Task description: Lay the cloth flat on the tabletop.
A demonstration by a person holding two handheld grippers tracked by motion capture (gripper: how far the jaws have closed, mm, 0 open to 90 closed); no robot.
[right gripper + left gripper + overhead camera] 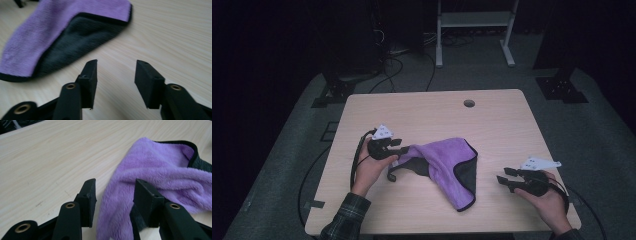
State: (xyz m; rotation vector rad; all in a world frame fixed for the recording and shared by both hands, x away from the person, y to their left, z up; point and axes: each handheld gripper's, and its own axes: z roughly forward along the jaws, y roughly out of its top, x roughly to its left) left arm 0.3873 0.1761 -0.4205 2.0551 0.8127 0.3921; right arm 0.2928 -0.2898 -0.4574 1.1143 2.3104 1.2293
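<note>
At the near edge of a pale wooden table (492,120), a person's two hands are working a pair of black grippers on either side of a crumpled purple cloth (444,167). The right gripper (504,176), held low at the near right corner, is pointing toward the cloth with its jaws standing apart and nothing between them; in the right gripper view (115,72) bare tabletop is showing through the gap, and the cloth's dark underside (82,37) is lying just ahead, well clear of the pads. The left gripper (401,151), a little farther in at the cloth's left end, is also sitting with its jaws parted; in the left gripper view (115,195) a fold of the purple cloth (160,177) is running between the two pads, but neither one is pressing on it. The cloth itself is lying bunched near the middle of the table, black trim curling along its right side. Beyond the far edge, cables and a white metal frame (474,22) are standing on the grey floor.
</note>
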